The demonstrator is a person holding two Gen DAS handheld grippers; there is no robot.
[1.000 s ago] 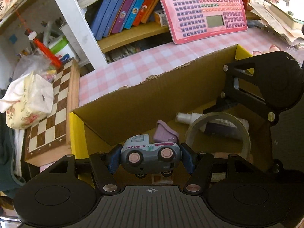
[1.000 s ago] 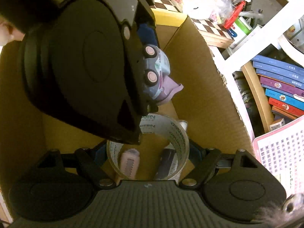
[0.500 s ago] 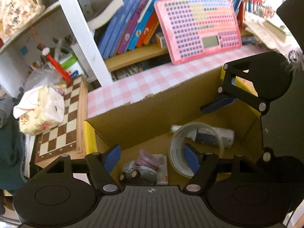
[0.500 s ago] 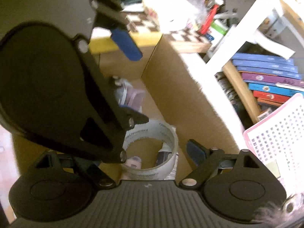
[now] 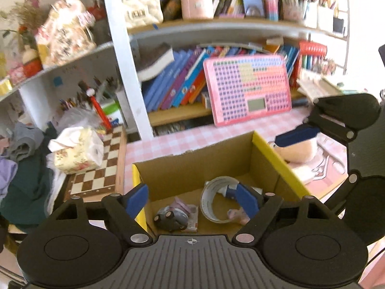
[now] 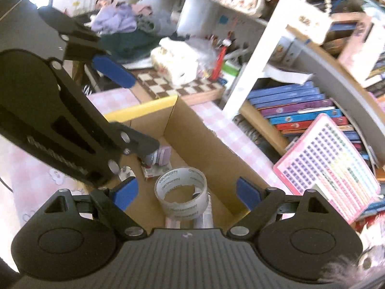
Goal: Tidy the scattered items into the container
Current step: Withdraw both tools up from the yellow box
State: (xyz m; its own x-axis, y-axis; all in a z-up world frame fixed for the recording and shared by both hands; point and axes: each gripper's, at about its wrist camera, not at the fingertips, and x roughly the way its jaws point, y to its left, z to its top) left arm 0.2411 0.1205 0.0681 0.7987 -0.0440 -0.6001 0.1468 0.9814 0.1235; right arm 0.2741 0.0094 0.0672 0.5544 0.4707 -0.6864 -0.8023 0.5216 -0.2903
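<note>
**Both grippers spread and empty above the cardboard box**

The left gripper [image 5: 192,198] is above the near edge of the cardboard box [image 5: 197,166], fingers spread wide, nothing between the blue pads [image 5: 137,197]. The right gripper [image 6: 186,192] is likewise spread apart and holds nothing; it sits above the box's other side.

Contents on the box floor:
- The toy car [image 5: 168,218] lies tipped on its side in the near-left corner, on a small card.
- The tape roll [image 6: 184,196] stands on its flat face near the middle, apart from the car.
- A white tube [image 5: 231,189] lies behind the tape roll, partly hidden.

The box rests on a pink checked tablecloth [image 5: 168,142]. A chessboard [image 5: 101,168] lies just beside the box. A pink toy keyboard [image 5: 247,91] leans against the bookshelf behind.
</note>
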